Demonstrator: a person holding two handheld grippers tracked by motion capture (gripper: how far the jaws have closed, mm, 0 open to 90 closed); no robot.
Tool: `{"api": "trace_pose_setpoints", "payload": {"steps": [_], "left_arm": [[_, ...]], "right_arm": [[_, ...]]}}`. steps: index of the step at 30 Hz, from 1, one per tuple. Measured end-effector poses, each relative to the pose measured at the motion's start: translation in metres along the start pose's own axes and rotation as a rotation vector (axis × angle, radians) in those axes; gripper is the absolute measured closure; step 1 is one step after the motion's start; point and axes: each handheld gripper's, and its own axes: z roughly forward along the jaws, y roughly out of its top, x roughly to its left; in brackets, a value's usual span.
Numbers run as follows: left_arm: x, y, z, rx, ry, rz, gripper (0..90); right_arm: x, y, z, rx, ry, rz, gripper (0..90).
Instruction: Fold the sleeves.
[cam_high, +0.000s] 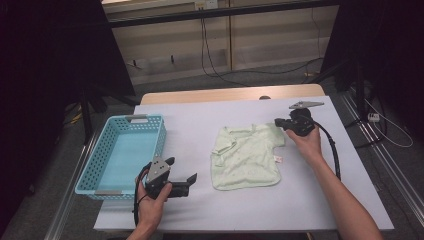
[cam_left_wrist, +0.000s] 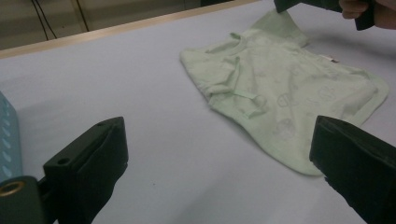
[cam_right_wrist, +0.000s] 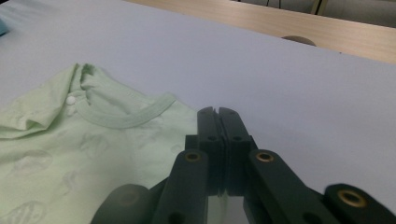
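A pale green baby shirt (cam_high: 247, 157) lies flat on the white table cover, neck toward the far side. My right gripper (cam_high: 280, 123) is at the shirt's far right sleeve, jaws pressed together; in the right gripper view the right gripper (cam_right_wrist: 218, 112) meets the edge of the shirt (cam_right_wrist: 70, 154). The left gripper view shows the shirt (cam_left_wrist: 289, 93) with that sleeve corner pulled up to the right gripper (cam_left_wrist: 285, 5). My left gripper (cam_high: 181, 170) rests near the front left of the table, open and holding nothing, and the left gripper (cam_left_wrist: 219, 128) points toward the shirt.
A light blue plastic basket (cam_high: 159, 140) stands at the table's left edge, just left of my left hand, and its corner shows as the basket (cam_left_wrist: 7, 135). A wooden table edge (cam_high: 230, 94) runs along the back. Cables lie on the floor beyond.
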Motion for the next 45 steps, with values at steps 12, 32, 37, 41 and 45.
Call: {"api": "trace_pose_setpoints", "payload": {"steps": [12, 32, 37, 41, 45], "left_arm": [[0.001, 0.000, -0.001, 0.008, 0.015, -0.004, 4.8], [0.000, -0.001, 0.002, 0.025, 0.010, 0.002, 4.8], [0.000, -0.001, 0.003, 0.028, 0.009, 0.001, 4.8], [-0.001, -0.001, 0.004, 0.028, 0.006, 0.000, 4.8], [0.000, -0.001, 0.003, 0.032, 0.008, 0.001, 4.8]], "right_arm": [[0.017, 0.002, 0.005, 0.004, 0.053, -0.027, 89.3], [0.038, 0.008, 0.021, 0.001, 0.104, -0.032, 89.2], [0.042, 0.007, 0.027, 0.020, 0.108, -0.040, 89.3], [0.045, 0.007, 0.033, 0.025, 0.107, -0.043, 89.2], [0.048, 0.004, 0.039, 0.045, 0.108, -0.054, 89.2]]}}
